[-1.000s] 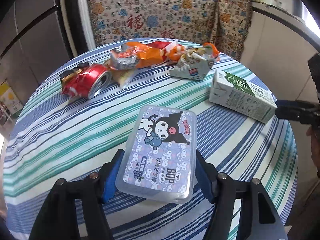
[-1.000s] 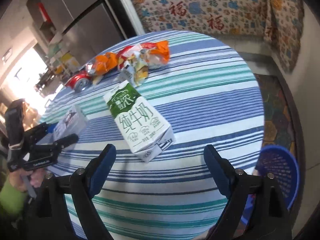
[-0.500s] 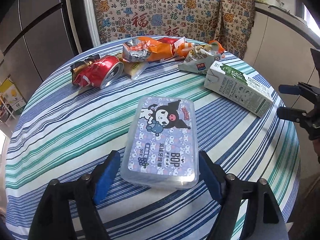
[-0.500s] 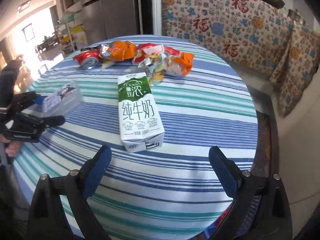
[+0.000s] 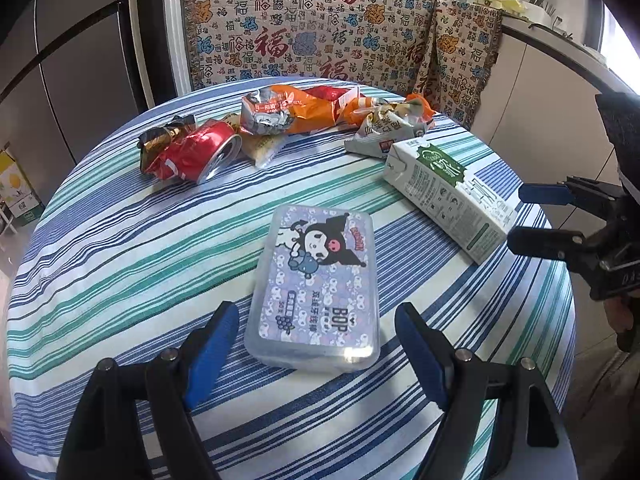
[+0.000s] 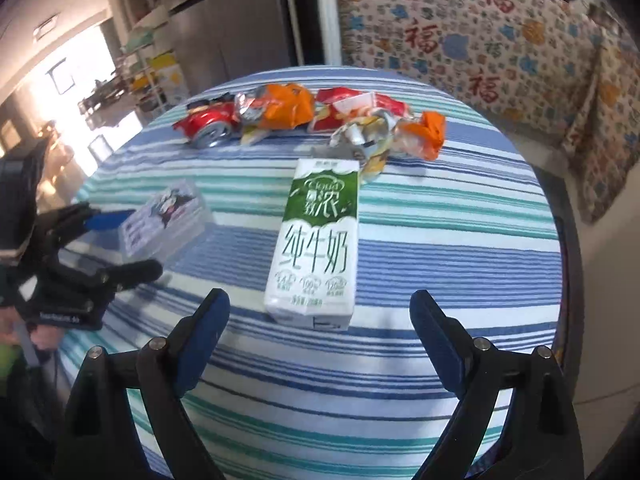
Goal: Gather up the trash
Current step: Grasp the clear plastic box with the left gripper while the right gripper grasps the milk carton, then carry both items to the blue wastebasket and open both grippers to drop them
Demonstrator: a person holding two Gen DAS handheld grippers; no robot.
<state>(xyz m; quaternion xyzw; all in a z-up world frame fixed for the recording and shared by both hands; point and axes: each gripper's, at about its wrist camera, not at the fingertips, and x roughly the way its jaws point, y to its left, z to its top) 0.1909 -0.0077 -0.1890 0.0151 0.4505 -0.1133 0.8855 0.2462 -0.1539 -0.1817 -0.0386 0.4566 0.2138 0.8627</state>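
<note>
Now left gripper [image 5: 316, 344] spread, plastic box [image 5: 316, 288] between pads untouched; right gripper [image 6: 320, 320] wide, milk carton [image 6: 316, 240] just ahead.

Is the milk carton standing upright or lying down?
Lying down. The milk carton rests flat on the striped tablecloth, printed front facing up, its base end toward the open right claw.

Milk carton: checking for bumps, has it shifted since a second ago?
No. The milk carton still lies with its top beside the crumpled wrapper.
</note>
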